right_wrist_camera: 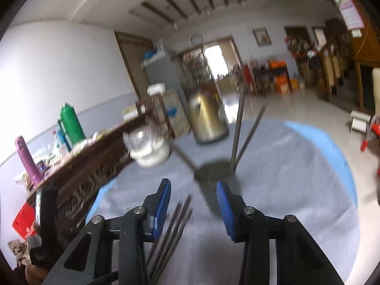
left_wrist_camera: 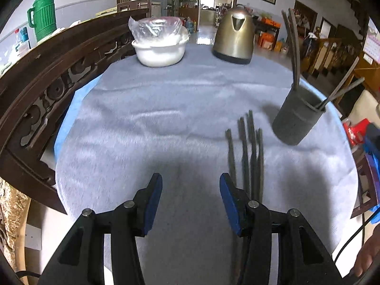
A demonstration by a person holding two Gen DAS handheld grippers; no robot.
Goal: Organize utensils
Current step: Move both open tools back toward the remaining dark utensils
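Dark chopsticks point(left_wrist_camera: 247, 152) just right of released left gripper point(left_wrist_camera: 191, 186), long axis pointing ahead; right gripper point(right_wrist_camera: 193, 191) likewise spread, empty.

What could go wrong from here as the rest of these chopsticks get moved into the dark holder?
1. The holder already has chopsticks leaning outward against its rim; a bump from the right gripper close by could tip it.
2. The loose chopsticks lie bunched together on the soft cloth, so open jaws may catch several or roll them apart.
3. The kettle stands behind the holder, within sweeping range.
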